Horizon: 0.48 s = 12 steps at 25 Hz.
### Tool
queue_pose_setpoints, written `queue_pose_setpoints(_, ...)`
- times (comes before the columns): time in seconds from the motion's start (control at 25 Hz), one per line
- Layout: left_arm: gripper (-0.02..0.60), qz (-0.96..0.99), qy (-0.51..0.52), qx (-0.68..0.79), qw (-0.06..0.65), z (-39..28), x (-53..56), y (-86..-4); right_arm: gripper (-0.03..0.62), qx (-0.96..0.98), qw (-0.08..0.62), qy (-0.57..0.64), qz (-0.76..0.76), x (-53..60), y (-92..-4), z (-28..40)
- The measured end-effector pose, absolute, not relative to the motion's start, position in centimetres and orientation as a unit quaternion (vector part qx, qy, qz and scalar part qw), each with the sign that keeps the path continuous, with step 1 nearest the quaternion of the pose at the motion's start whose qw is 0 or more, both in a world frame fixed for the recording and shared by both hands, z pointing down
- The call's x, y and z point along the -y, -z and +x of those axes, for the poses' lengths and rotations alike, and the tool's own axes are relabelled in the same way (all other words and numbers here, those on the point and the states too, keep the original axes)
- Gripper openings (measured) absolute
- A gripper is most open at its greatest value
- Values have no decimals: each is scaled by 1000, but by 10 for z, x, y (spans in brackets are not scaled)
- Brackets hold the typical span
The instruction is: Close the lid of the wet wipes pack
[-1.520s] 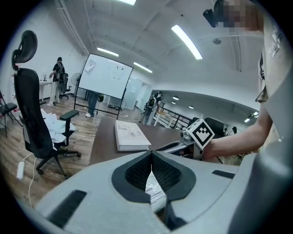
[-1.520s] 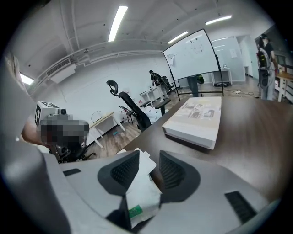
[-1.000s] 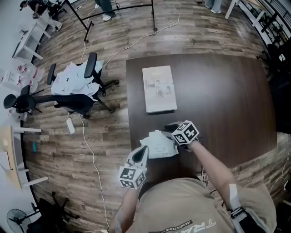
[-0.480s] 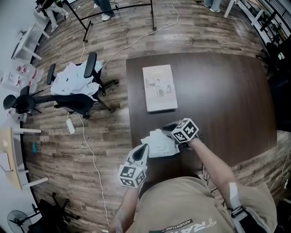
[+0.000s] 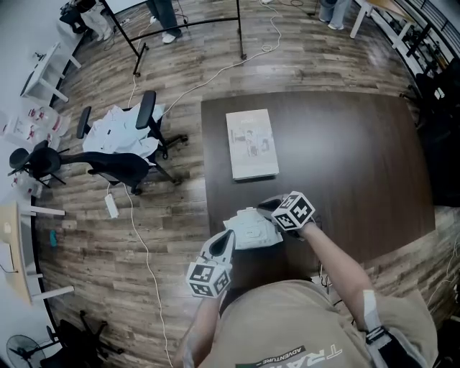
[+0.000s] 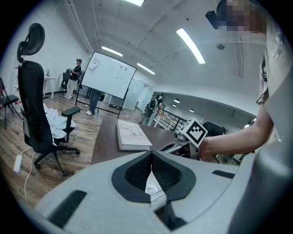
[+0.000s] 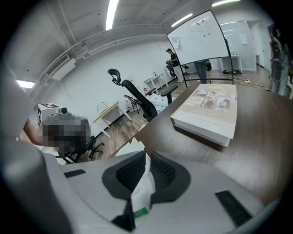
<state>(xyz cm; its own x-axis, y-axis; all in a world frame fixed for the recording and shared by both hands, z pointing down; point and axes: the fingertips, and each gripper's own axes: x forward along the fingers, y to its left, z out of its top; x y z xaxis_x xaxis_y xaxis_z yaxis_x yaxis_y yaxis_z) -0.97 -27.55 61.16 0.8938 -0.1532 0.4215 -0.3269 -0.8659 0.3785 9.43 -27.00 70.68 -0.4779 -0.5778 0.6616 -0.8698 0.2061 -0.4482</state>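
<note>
The white wet wipes pack point(image 5: 251, 229) lies near the front edge of the dark table point(image 5: 359, 158), between both grippers. My left gripper point(image 5: 228, 238) is shut on the pack's near-left edge; in the left gripper view a white strip of the pack point(image 6: 154, 188) with a small label sits pinched between the jaws of the left gripper point(image 6: 151, 171). My right gripper point(image 5: 268, 208) is shut on the pack's right end, and a white flap of the pack point(image 7: 142, 185) with a green mark stands between the jaws of the right gripper point(image 7: 145, 170). Whether the lid is up or down cannot be told.
A thick pale book point(image 5: 251, 144) lies flat on the table beyond the pack. Left of the table stand office chairs point(image 5: 115, 162) draped with white cloth, and cables point(image 5: 144, 244) run over the wooden floor. A whiteboard stand point(image 5: 187, 21) is at the back.
Both grippers stay shut on the pack in nearly the same spots. The head view has shifted slightly, so the table and book sit a little lower in the picture.
</note>
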Motion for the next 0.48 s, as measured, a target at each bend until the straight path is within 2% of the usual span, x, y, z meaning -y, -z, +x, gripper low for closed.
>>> queue_pose_setpoints(0.48,9,946,-171,134,238,-31,263,-604,37,760,177,-385,493,251,-689,79)
